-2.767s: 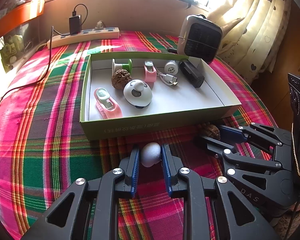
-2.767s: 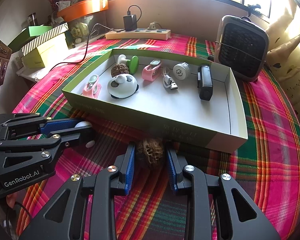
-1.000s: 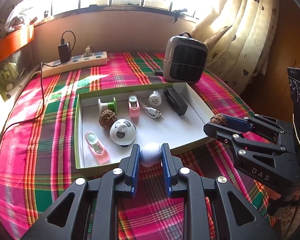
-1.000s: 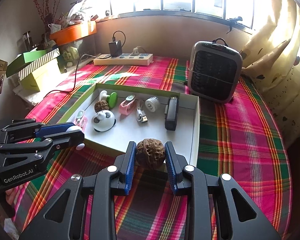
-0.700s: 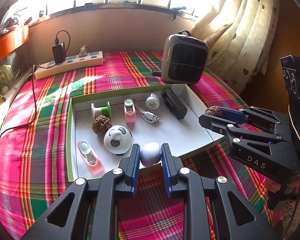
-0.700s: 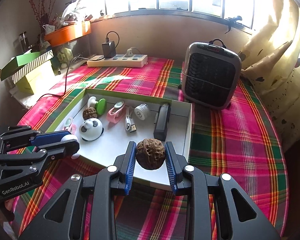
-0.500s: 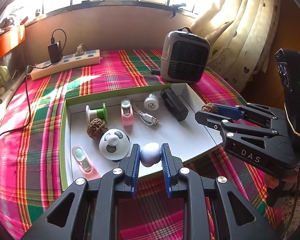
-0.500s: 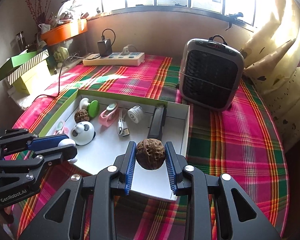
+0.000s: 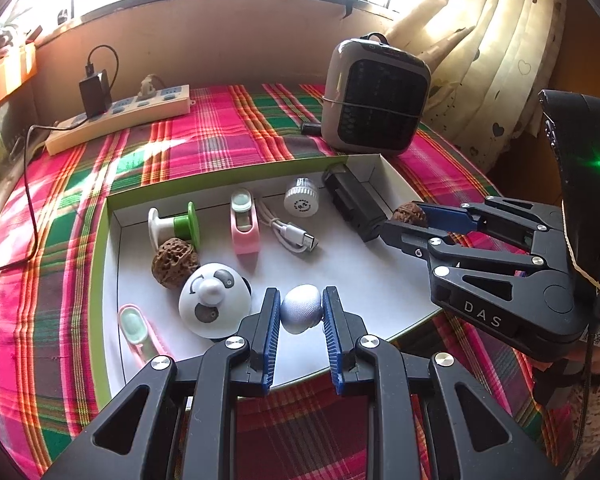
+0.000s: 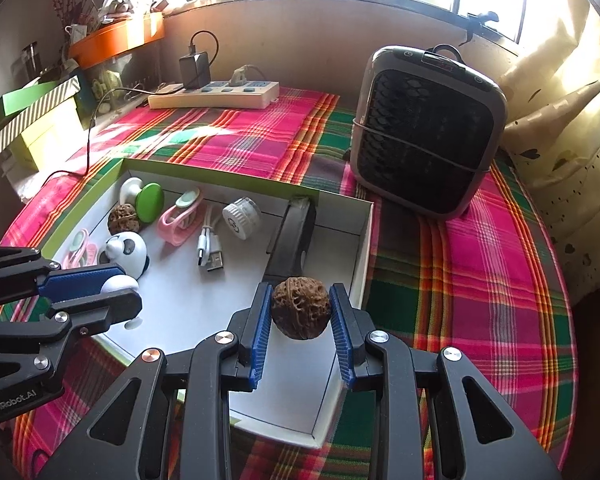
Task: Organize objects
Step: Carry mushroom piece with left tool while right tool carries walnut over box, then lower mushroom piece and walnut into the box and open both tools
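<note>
My left gripper [image 9: 301, 310] is shut on a small white ball [image 9: 302, 309] and holds it above the front part of the shallow green-edged box [image 9: 236, 174]. My right gripper [image 10: 300, 311] is shut on a brown walnut [image 10: 301, 312], hanging over the box's right front corner [image 10: 362, 256]. Each gripper shows in the other's view: the right one [image 9: 405, 218] with its walnut at the box's right wall, the left one [image 10: 118, 292] with the ball at the left. Inside the box lie another walnut [image 9: 175, 257], a panda-faced dome [image 9: 214, 299] and several small gadgets.
A small grey heater [image 10: 428, 136] stands behind the box on the right. A power strip [image 9: 120, 114] with a charger and cable lies at the back left of the plaid cloth. Curtains hang at the right. Green boxes [image 10: 32, 120] are stacked off the table's left.
Both grippers have carried their objects forward and slightly down, from the box's front edge to over its floor. The grips on ball and walnut are unchanged.
</note>
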A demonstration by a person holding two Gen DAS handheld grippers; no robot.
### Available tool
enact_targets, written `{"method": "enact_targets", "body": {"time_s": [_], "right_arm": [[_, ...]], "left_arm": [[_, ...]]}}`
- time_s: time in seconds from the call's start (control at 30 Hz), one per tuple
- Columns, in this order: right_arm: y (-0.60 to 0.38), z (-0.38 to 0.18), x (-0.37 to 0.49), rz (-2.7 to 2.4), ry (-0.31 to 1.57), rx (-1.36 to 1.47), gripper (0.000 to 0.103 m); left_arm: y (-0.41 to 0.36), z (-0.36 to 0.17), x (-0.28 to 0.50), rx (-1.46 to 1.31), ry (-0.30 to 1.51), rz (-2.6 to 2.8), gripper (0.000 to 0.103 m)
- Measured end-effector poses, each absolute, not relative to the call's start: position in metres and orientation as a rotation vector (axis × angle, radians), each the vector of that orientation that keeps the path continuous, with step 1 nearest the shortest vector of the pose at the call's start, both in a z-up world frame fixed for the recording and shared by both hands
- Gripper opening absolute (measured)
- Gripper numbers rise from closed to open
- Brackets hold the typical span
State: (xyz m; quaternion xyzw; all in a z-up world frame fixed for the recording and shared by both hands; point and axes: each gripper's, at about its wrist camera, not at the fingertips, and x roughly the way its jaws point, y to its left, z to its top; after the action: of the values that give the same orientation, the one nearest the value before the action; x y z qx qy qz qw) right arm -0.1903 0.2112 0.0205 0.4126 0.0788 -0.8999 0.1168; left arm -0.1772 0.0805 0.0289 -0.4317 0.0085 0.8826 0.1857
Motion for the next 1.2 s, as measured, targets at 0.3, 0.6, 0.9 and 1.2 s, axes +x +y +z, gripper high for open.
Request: {"method": "enact_targets", "body": {"time_s": [0.3,0.6,0.9,1.2], "right_arm": [[0.205,0.017,-0.194,-2.615,0.290,1.203,0.030],[0.202,0.011,-0.199,-2.601,0.293,1.210,0.030],[0.198,0.009,-0.199,-2.612,0.322,1.195,0.030],[0.196,0.008,-0.199,-2.611,0.334,1.191,0.030]], "left_arm": [[0.083,0.023,-0.184,-1.235,0.024,2.482,0.019],[0.084,0.018,-0.187,-1.252,0.025,2.480,0.019],[0.084,0.017,-0.187,-1.252,0.022,2.478,0.020],[0.083,0.015,-0.189,-1.260,0.009,2.484,0.020]]}}
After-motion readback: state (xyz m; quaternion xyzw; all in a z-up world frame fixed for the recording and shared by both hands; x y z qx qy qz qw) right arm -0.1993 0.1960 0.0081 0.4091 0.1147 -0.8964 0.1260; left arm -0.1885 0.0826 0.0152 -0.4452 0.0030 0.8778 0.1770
